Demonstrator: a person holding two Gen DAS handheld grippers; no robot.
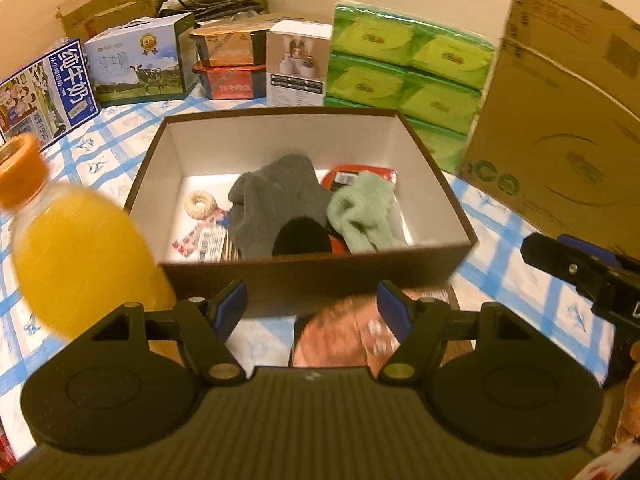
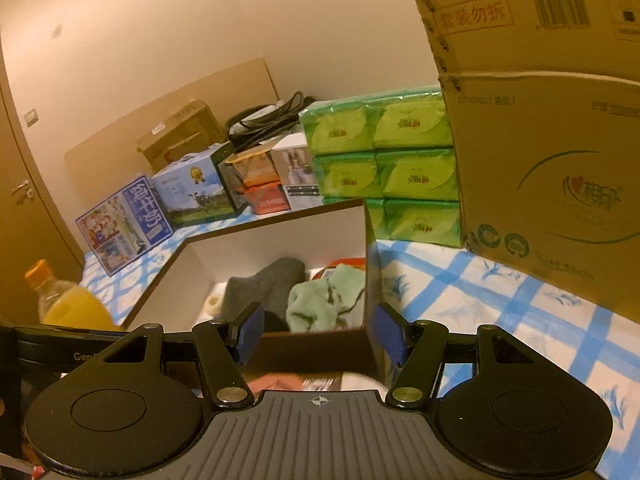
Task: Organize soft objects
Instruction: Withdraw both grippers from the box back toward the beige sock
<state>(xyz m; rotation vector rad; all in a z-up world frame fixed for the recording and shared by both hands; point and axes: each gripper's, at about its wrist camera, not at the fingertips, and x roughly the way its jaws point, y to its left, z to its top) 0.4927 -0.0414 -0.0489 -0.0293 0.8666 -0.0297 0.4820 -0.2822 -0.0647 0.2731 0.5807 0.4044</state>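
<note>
Showing snack ring point(image 1: 199, 201), door handle point(image 2: 21, 191)

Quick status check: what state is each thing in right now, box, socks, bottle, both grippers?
Brown box: open, no lid on.
Grey sock: inside box, crumpled.
Green sock: inside box, beside the grey one.
Juice bottle: capped, outside box.
Left gripper: open, empty.
Right gripper: open, empty.

Left wrist view: mounted behind the left claw point(image 1: 310, 312), angled steeply down, close above the near wall of the open brown box point(image 1: 312, 276). Right wrist view: behind the right claw point(image 2: 318, 336), tilted more shallowly, near the box's right near corner. Shared: box point(image 2: 312, 348) interior, green tissue packs point(image 1: 404, 64) point(image 2: 384, 160), large carton point(image 1: 560, 100) point(image 2: 540, 160), orange bottle point(image 1: 80, 256) point(image 2: 68, 304).
</note>
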